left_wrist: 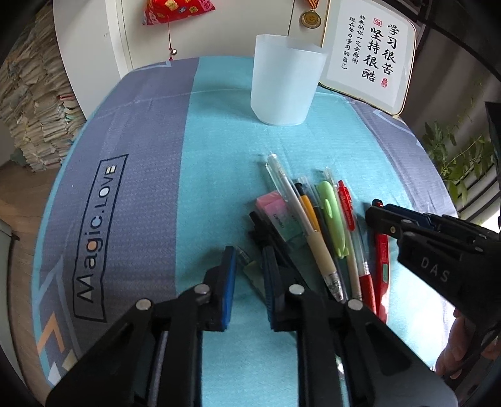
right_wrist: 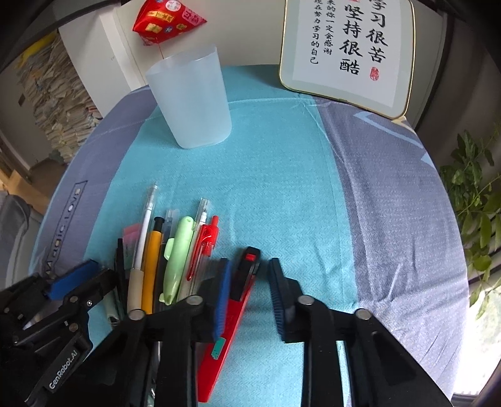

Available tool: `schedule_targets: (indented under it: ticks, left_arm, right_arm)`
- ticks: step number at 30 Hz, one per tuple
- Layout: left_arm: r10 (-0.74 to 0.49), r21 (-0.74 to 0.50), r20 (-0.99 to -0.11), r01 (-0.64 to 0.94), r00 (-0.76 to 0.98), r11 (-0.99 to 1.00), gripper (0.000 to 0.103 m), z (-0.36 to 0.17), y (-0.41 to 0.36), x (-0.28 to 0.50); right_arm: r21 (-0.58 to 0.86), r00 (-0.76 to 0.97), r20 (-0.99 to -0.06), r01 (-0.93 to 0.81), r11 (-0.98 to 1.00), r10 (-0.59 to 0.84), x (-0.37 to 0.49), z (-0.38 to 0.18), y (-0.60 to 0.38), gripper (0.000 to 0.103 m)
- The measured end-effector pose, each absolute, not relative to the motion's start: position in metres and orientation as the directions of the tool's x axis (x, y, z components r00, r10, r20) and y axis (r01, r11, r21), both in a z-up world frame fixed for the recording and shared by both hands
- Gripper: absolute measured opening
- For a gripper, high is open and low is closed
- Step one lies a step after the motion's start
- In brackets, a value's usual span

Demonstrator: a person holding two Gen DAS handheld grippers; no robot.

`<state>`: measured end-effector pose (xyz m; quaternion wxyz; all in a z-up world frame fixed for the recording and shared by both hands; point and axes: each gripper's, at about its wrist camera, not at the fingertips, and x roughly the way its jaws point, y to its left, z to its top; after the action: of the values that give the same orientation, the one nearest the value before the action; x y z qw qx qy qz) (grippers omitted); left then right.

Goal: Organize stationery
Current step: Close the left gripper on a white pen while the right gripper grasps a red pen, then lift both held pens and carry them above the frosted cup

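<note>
Two hand-held grippers [right_wrist: 249,289]; one cup [right_wrist: 191,100]

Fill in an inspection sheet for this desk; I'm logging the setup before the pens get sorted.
Surface: tablecloth, teal and grey-blue panels, printed "Magic.LOVE".
Job's things: frosted cup upright, looks empty; pens bunched side by side with a pastel eraser; red utility knife lying apart on their right.
Clutter: nothing seen.
Grippers: left gripper open, low over the left edge of the bunch; right gripper open, straddling the knife, not gripping.
Cables: nothing seen.
Surroundings: framed calligraphy, red hanging pouch, medal, stacked papers, plant.
</note>
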<state>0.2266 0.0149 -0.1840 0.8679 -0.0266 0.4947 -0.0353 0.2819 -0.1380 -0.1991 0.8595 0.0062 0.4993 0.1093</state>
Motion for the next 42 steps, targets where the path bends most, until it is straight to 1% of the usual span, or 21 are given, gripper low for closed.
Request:
schedule_targets:
  ticks: [5,6,8,9,10,12,14,15,17,18,19,21,22,23,24,26,28,36,42]
  left_arm:
    - [-0.105,-0.109,-0.861,0.022,0.497,0.994,0.014,-0.182,0.021,0.224]
    - [-0.108,-0.116,-0.862,0.014,0.495,0.993,0.016,-0.182,0.023,0.223]
    - [-0.116,-0.135,-0.869,-0.007,0.481,0.991,0.028,-0.183,0.026,0.222]
    - [-0.121,-0.145,-0.876,-0.014,0.467,0.989,0.042,-0.185,0.027,0.223]
    - [-0.127,-0.153,-0.88,-0.019,0.458,0.988,0.049,-0.186,0.027,0.224]
    - [-0.123,-0.15,-0.879,-0.022,0.461,0.988,0.049,-0.185,0.025,0.223]
    - [-0.111,-0.134,-0.88,-0.017,0.462,0.991,0.047,-0.185,0.022,0.223]
    - [-0.108,-0.131,-0.88,-0.018,0.464,0.991,0.046,-0.185,0.021,0.224]
    - [-0.116,-0.135,-0.878,-0.009,0.465,0.991,0.035,-0.185,0.02,0.224]
    - [-0.13,-0.144,-0.876,0.006,0.465,0.99,0.023,-0.184,0.018,0.225]
    - [-0.142,-0.149,-0.874,0.021,0.464,0.989,0.014,-0.184,0.016,0.225]
    - [-0.137,-0.134,-0.871,0.04,0.471,0.99,0.013,-0.183,0.01,0.225]
    - [-0.13,-0.124,-0.87,0.045,0.475,0.991,0.012,-0.183,0.008,0.225]
    - [-0.134,-0.126,-0.87,0.049,0.475,0.991,0.012,-0.182,0.008,0.225]
    - [-0.141,-0.133,-0.869,0.051,0.474,0.99,0.011,-0.182,0.009,0.225]
    - [-0.153,-0.144,-0.86,0.056,0.487,0.988,0.011,-0.176,0.012,0.222]
    - [-0.151,-0.14,-0.846,0.06,0.511,0.988,0.01,-0.168,0.014,0.218]
    - [-0.151,-0.127,-0.782,0.083,0.604,0.988,0.009,-0.127,0.017,0.197]
    - [-0.146,-0.104,-0.745,0.103,0.651,0.989,0.009,-0.104,0.016,0.188]
  right_arm:
    - [0.135,0.473,-0.856,-0.181,0.974,0.207,0.278,-0.196,-0.141,0.02]
    - [0.137,0.471,-0.857,-0.178,0.974,0.207,0.278,-0.196,-0.142,0.02]
    - [0.152,0.467,-0.858,-0.164,0.975,0.212,0.278,-0.196,-0.143,0.021]
    - [0.161,0.459,-0.861,-0.162,0.974,0.219,0.279,-0.197,-0.144,0.021]
    - [0.172,0.449,-0.864,-0.161,0.972,0.227,0.28,-0.197,-0.145,0.022]
    - [0.191,0.434,-0.869,-0.149,0.97,0.238,0.284,-0.199,-0.149,0.026]
    - [0.201,0.433,-0.868,-0.145,0.969,0.244,0.286,-0.2,-0.15,0.029]
    - [0.199,0.433,-0.868,-0.143,0.97,0.242,0.287,-0.2,-0.15,0.033]
    - [0.186,0.436,-0.87,-0.144,0.972,0.231,0.289,-0.2,-0.148,0.034]
    - [0.171,0.44,-0.871,-0.148,0.974,0.219,0.29,-0.2,-0.145,0.034]
    - [0.158,0.442,-0.872,-0.15,0.976,0.21,0.291,-0.199,-0.143,0.034]
    - [0.136,0.446,-0.874,-0.159,0.978,0.194,0.293,-0.199,-0.138,0.034]
    - [0.129,0.448,-0.874,-0.164,0.978,0.191,0.293,-0.199,-0.137,0.027]
    - [0.151,0.44,-0.872,-0.172,0.973,0.213,0.293,-0.199,-0.136,0.017]
    - [0.188,0.428,-0.87,-0.174,0.967,0.246,0.293,-0.2,-0.136,0.015]
    - [0.24,0.428,-0.854,-0.18,0.954,0.296,0.291,-0.195,-0.137,0.015]
    - [0.216,0.459,-0.843,-0.187,0.958,0.28,0.286,-0.185,-0.137,0.015]
    - [0.231,0.525,-0.787,-0.236,0.944,0.324,0.259,-0.142,-0.139,0.015]
    - [0.195,0.589,-0.741,-0.271,0.943,0.323,0.236,-0.115,-0.136,0.015]
